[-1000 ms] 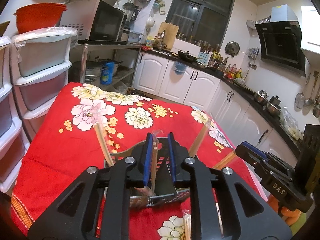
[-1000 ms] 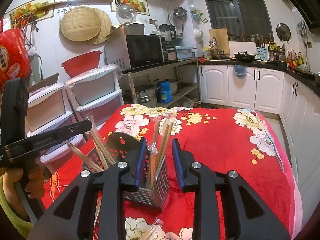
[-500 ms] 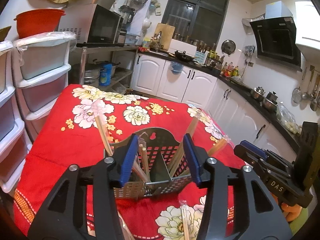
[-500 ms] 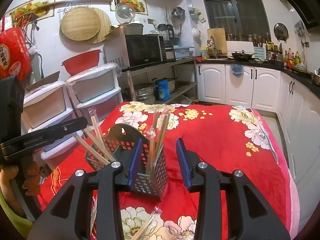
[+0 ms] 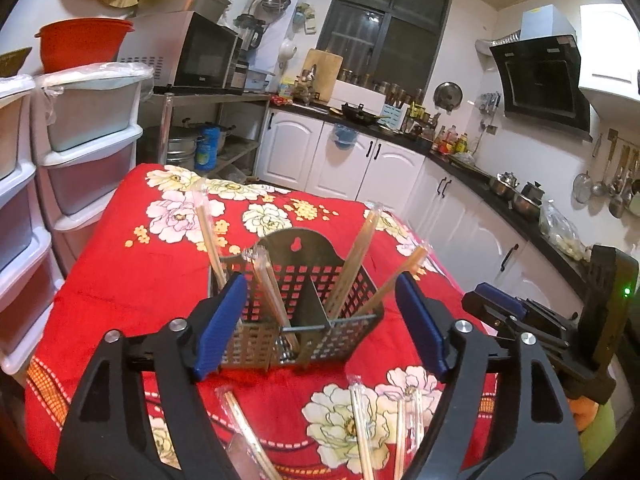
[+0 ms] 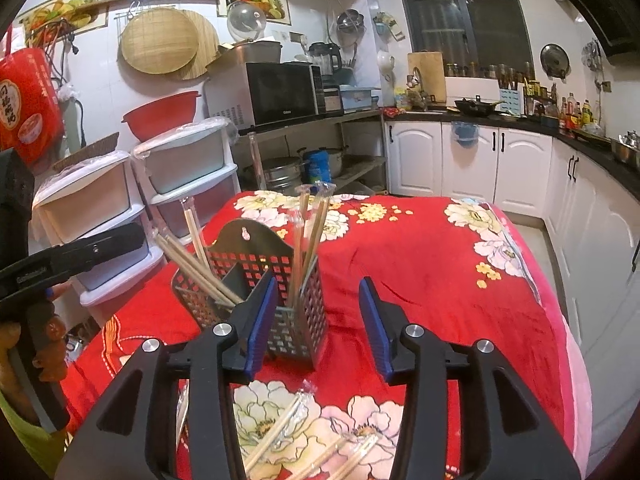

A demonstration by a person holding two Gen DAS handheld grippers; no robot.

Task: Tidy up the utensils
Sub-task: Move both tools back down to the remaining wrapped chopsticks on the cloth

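Both grippers' fingers apart, nothing between them, before a metal utensil holder.

The left gripper [image 5: 320, 330] and right gripper [image 6: 318, 326] have just been opening. The perforated utensil holder [image 5: 296, 312] stands mid-counter on a red floral cloth [image 6: 432, 264], wrapped chopsticks [image 5: 352, 264] upright inside; loose chopsticks [image 6: 276, 436] lie at the near edge.

Perforated metal caddy [image 5: 296, 304]; wooden chopsticks [image 5: 352, 260], seemingly plastic-sleeved; plush cloth [image 5: 120, 272].

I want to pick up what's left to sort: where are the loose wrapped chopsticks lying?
The loose wrapped chopsticks lie on the red floral cloth in front of the metal utensil caddy, on its camera side, in both wrist views.
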